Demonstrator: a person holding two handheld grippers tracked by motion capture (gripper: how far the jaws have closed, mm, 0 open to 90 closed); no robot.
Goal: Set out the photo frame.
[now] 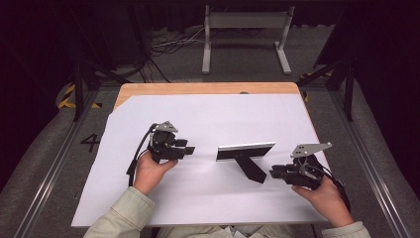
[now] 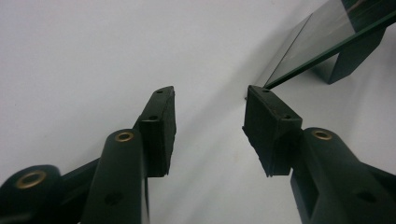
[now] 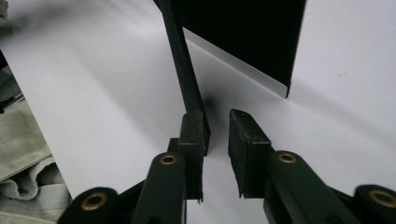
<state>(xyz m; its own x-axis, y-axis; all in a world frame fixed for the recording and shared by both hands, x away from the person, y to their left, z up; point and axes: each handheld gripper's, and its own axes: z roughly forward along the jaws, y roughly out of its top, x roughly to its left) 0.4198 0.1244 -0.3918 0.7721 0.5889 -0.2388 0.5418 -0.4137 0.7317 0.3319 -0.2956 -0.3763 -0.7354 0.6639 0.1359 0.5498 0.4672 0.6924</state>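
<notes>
- High view showed the counter (image 1: 208, 88), wood-topped, with bare wood visible only along its far edge.
- A large white sheet (image 1: 208, 119) covered nearly all of the counter; its far left corner was cut at a slant.
- The person's two forearms, in pale sleeves, came in from the near edge, one on each side.
- A picture frame (image 1: 246, 151) stood upright on the sheet, right of centre, between the two grippers. Its black rear stand (image 1: 252, 168) splayed toward the near right.
- The left gripper (image 1: 184, 149) was held low over the sheet, left of the frame and apart from it, pointing toward the frame's left end.
- In the left gripper view the jaws stood wide apart with only white sheet between them. The frame (image 2: 322, 42) lay beyond the tips at the upper right, glass face reflecting; one corner appeared just past the right-hand jaw, and contact could not be confirmed.
- The right gripper (image 1: 275, 172) was held near the right edge of the sheet, its tips just beside the foot of the stand.
- In the right gripper view the jaws stood partly open with a narrow gap, nothing clamped between the pads. The stand (image 3: 182, 65) ran down to the tip of the left-hand jaw and seemed to meet it from outside; the frame's dark back (image 3: 243, 32) rose behind.
- A pale sleeve (image 3: 23, 154) showed at the left edge of that view.
</notes>
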